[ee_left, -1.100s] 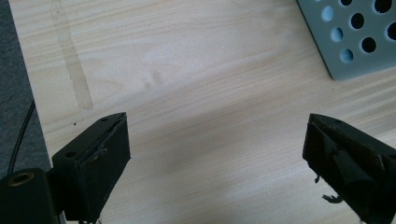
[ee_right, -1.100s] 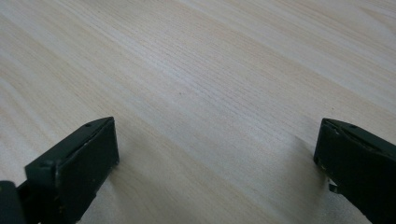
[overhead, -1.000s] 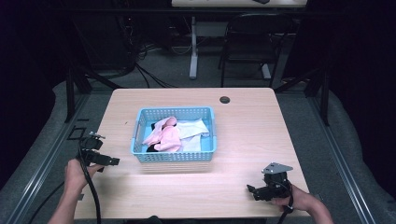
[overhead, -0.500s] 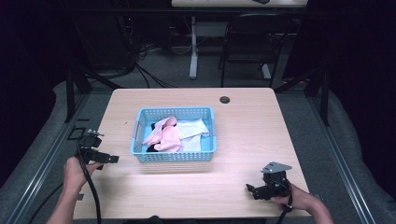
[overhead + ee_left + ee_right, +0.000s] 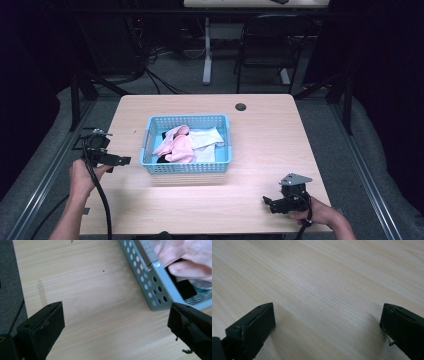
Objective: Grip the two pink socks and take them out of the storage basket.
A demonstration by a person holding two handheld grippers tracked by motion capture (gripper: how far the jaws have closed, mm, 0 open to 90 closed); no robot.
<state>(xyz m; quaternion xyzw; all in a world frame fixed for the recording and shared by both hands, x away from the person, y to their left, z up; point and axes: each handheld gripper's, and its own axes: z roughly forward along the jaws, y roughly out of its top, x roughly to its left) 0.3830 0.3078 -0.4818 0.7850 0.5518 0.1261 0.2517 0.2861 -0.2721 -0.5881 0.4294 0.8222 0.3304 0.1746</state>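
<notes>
My left claw point(image 5: 118, 160), jaws just spreading and empty, could snag the blue basket point(image 5: 150, 137) rim beside it; right claw point(image 5: 270, 204) spread, idle.

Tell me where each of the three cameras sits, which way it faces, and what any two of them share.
High view: above the person's side, facing forward and down on the table; both forearms, left gripper and right gripper show.
Left gripper view: rides that gripper, facing the basket corner; jaws wide open.
Right gripper view: rides the right gripper, facing bare wood; jaws wide open.
Shared: high and left views both show the basket with pink cloth.
</notes>
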